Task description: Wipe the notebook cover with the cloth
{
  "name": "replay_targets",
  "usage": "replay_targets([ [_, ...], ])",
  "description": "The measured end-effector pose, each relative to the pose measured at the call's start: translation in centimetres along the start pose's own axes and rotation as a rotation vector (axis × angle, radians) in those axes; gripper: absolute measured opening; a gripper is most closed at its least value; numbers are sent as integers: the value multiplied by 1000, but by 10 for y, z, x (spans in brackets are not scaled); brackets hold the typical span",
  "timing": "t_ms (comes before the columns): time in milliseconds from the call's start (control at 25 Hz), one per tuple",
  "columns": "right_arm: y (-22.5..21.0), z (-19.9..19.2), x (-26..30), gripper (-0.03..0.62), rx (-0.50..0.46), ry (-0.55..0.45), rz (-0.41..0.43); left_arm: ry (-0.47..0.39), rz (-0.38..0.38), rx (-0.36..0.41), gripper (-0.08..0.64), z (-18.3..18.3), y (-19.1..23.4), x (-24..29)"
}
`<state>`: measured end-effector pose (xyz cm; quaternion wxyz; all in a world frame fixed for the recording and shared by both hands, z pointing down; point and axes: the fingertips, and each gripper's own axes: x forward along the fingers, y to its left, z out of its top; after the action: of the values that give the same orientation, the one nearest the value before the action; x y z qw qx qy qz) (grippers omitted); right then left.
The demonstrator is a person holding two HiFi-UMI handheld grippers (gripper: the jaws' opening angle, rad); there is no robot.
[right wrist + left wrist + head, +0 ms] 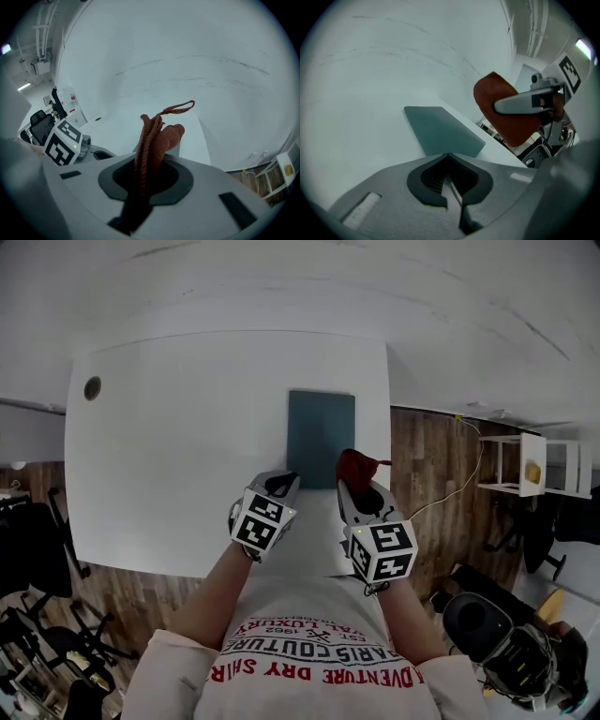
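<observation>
A teal notebook (322, 437) lies flat near the right edge of the white table (187, 456); the left gripper view shows the notebook (440, 129) just ahead of the jaws. My right gripper (359, 486) is shut on a rust-red cloth (360, 465), held above the notebook's near right corner. In the right gripper view the cloth (157, 138) sticks up from between the jaws, a loop at its top. My left gripper (281, 486) hovers at the notebook's near edge, shut with nothing in it (451, 180). The cloth (506, 112) hangs at the right of the left gripper view.
A round cable hole (92, 387) sits at the table's far left corner. Right of the table is wooden floor with a cable (459, 474) and a white stand (525, 465). Office chairs (37, 549) stand at the left.
</observation>
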<state>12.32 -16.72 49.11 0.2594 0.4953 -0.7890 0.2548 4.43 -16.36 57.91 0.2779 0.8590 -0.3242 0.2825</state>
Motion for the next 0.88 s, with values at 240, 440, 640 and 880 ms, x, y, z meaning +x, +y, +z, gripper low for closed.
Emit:
replay_targets([
  [240, 7, 41, 30, 71, -69, -25, 55, -12, 8, 19, 9, -1, -1, 0],
  [440, 7, 59, 77, 71, -112, -3, 64, 0, -10, 25, 9, -1, -2, 1],
  [640, 17, 58, 130, 71, -68, 77, 111, -2, -9, 22, 9, 1, 0, -1],
  [880, 27, 59, 173, 71, 22, 141, 145, 4, -20, 15, 9, 0, 3, 0],
])
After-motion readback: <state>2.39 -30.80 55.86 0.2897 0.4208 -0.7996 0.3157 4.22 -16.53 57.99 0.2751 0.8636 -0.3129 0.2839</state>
